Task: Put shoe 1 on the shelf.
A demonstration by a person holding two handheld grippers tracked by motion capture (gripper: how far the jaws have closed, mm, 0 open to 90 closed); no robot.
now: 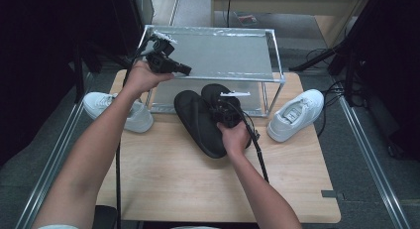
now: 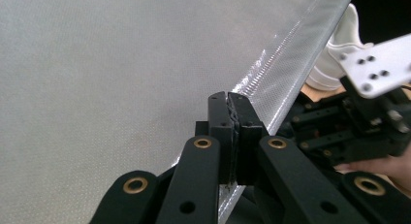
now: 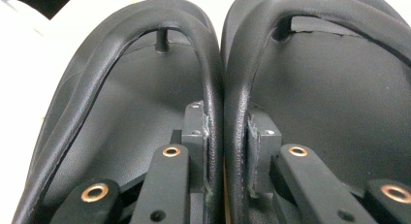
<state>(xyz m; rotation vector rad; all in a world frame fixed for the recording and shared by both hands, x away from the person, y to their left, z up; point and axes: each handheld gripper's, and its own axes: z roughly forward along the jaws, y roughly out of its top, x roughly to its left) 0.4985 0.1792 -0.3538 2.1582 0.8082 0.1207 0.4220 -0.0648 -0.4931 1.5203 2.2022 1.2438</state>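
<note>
- Black flip-flops (image 1: 208, 121), a pair, lie side by side on the wooden desk (image 1: 163, 179), just in front of the low metal shoe rack (image 1: 223, 53), with their toes reaching under its edge.
- Right gripper (image 1: 225, 112) has its jaws closed on the two inner straps (image 3: 224, 103) of the pair, pressing both straps together, so both sandals are held in one grip.
- Left gripper (image 1: 184, 69) hovers at the front left corner of the rack top; its jaws are fully closed and hold nothing, with the pads (image 2: 234, 120) meeting just above the rack's front rim.
- My judgement: the work seems to be placing shoes on the rack, and it is at an early stage. The pair is grasped but not yet lifted onto a shelf, and the rack top carries no shoes.
- Two white sneakers wait on the desk, one (image 1: 126, 112) at the left of the rack and one (image 1: 295, 115) at the right, well apart from each other.
- Straps look like smooth, slightly shiny rubber tubes with a round section; the soles are flat, matte and finely grained, and each strap ends in a toe post (image 3: 162, 40).
- Rack top is a grey sheet with a fine woven texture, framed by thin shiny metal bars; the sneakers look soft and padded.
</note>
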